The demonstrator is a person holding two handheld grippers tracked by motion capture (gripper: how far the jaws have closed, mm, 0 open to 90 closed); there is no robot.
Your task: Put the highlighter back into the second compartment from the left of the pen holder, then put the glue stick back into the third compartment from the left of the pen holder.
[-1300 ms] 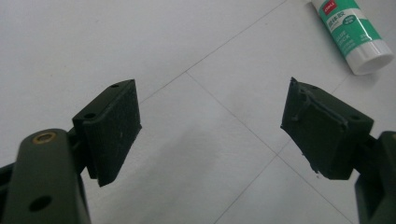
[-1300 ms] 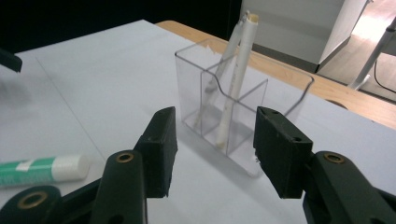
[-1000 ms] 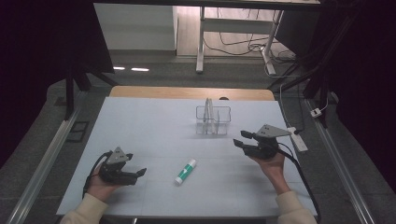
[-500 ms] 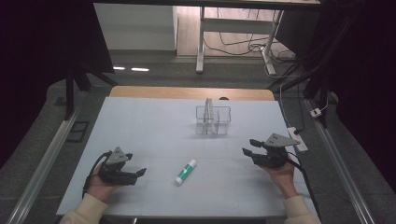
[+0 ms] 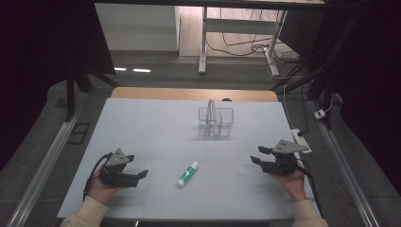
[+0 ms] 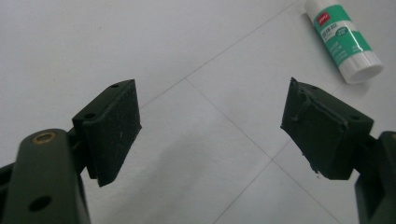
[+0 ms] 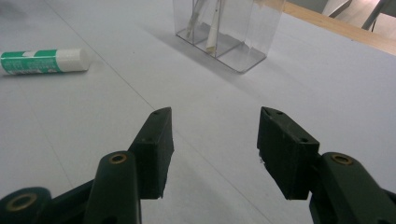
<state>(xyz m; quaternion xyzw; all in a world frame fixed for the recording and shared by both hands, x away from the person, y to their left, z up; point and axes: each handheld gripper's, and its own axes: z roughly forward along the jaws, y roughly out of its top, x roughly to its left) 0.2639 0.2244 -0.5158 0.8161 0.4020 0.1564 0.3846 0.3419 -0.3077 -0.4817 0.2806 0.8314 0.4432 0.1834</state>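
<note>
Glue stick (image 5: 187,173) lies flat on our bench (image 5: 156,127), between both tools and apart from each. Left tool (image 5: 137,176) gapes empty; right tool (image 5: 257,155), empty too, has just been widening. We judge a careless pinch could roll it away.

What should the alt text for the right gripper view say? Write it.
The right gripper's two black jaws stand open with nothing between them, low over a white table. A green-and-white glue stick lies at upper left; a clear divided container stands ahead.
</note>
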